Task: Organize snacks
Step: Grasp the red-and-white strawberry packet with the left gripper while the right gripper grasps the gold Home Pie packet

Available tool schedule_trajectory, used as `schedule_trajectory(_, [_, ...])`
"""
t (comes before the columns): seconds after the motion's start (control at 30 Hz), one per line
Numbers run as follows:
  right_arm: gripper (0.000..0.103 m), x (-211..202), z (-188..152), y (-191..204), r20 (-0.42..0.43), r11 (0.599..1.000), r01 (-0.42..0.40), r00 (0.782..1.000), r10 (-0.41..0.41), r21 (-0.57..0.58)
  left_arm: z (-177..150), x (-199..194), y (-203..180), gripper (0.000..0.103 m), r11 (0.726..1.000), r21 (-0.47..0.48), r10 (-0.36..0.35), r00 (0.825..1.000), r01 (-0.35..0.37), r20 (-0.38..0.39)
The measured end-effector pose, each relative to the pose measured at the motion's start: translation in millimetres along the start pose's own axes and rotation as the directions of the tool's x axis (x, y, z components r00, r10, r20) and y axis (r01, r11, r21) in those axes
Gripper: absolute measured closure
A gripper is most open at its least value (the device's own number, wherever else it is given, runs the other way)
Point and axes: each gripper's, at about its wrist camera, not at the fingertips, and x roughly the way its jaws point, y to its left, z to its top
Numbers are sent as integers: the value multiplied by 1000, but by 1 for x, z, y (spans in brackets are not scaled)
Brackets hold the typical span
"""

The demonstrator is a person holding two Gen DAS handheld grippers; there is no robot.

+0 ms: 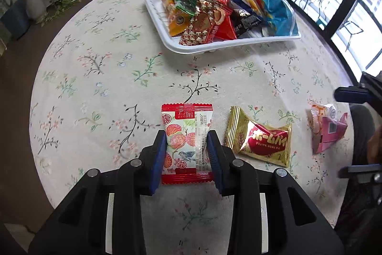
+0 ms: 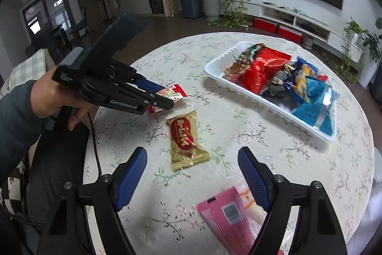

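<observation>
Between the jaws of the left gripper (image 1: 186, 147) sits a small red-edged white sachet printed with strawberries (image 1: 185, 133); both blue pads press its sides, so it is clenched, though whether it has left the floral-clothed round surface (image 1: 95, 78) I cannot say for sure from this angle. Just to the right of those jaws lies a gold foil packet with a red label (image 1: 260, 136), flat on the cloth and untouched. Further right, under the right gripper (image 2: 192, 179), whose jaws stand wide apart and hold nothing, rests a pink paper pouch (image 2: 229, 219) with a pale wrapped sweet tucked against it; the pouch lies partly below the right-hand finger, not gripped. Well beyond both sets of jaws, towards the far side, stands a white ribbed plastic tray (image 1: 152, 0) already heaped with red, orange, brown and blue snack bags. Judging by that heap, most of the sorting looks done: three or so loose items remain near at hand, and the strawberry sachet appears to be the one now being taken to the tray.
</observation>
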Motion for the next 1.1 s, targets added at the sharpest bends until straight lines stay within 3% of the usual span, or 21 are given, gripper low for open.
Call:
schedule_trajectory(0.5, [33, 77, 26, 16, -171, 997, 13, 985, -27, -81, -44, -38, 12, 71, 990, -123, -59, 992, 72, 108])
schedule_trajectory(0.7, [42, 101, 23, 13, -244, 995, 38, 968, -58, -87, -48, -42, 13, 71, 988, -134, -63, 991, 79, 121])
schedule_trajectory(0.8, [49, 100, 23, 12, -235, 996, 25, 971, -44, -80, -48, -41, 12, 71, 988, -132, -64, 991, 80, 119])
schedule_trajectory(0.87, [64, 99, 22, 13, -234, 997, 16, 972, -34, -78, -48, -41, 10, 71, 988, -133, -65, 991, 81, 121])
schedule_trajectory(1.1, [69, 87, 17, 4, -215, 1000, -17, 977, 18, 7, -45, -42, 5, 71, 987, -136, -72, 989, 90, 132])
